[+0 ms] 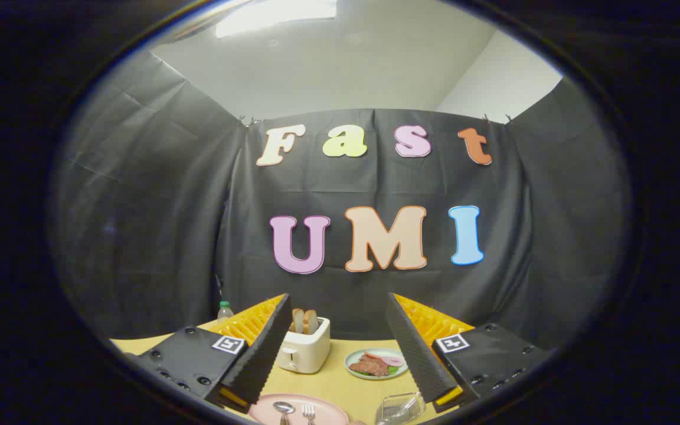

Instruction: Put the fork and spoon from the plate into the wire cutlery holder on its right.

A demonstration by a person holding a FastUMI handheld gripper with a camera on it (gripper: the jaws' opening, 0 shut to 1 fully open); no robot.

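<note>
While the gripper point(340, 354) is hanging open above the round pink plate point(322, 407), one metal spoon point(284, 408) and one metal fork point(309, 412) are lying on it, the wire cutlery holder point(400, 407) sitting just right, a white toaster point(304, 349) beyond.

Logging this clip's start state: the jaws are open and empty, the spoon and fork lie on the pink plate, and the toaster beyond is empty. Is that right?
Not quite. The gripper view shows the toaster with slices of bread standing in its slots. The rest holds: the gripper has its jaws open and empty, and the spoon and fork lie on the pink plate.
</note>
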